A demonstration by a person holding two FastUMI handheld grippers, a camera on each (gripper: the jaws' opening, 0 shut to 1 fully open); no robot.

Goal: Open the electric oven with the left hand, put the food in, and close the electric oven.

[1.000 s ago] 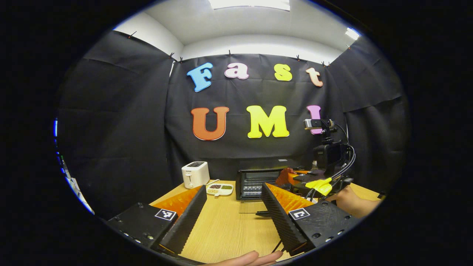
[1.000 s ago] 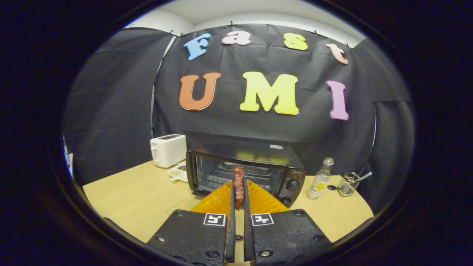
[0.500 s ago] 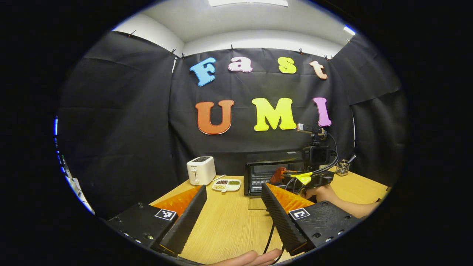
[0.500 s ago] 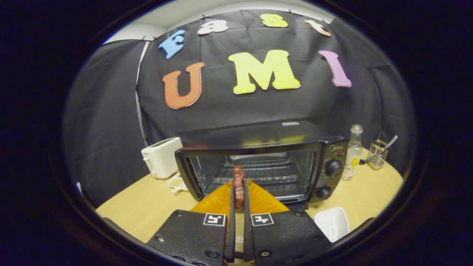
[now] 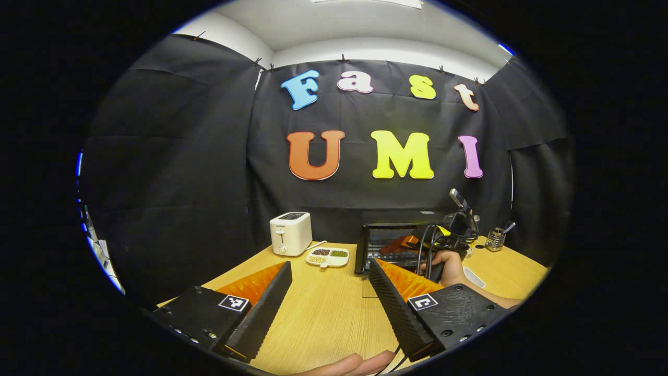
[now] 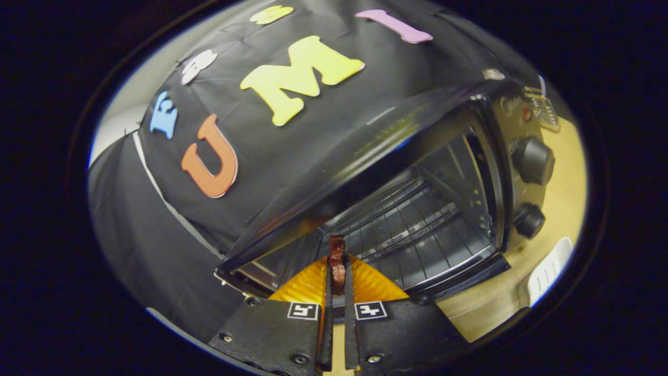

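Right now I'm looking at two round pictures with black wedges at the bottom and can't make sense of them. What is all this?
There is no robot. A person holds a two-finger tool in each hand, and each tool carries its own camera. The wedges are the tool's fingers.

In the left gripper view, the left gripper stands open over a wooden table. Farther off are a white toaster, a divided snack dish, and the person's hand holding the other tool at the electric oven.

In the right gripper view, tilted, the right gripper pinches a reddish-brown piece of food at the open oven's wire rack.
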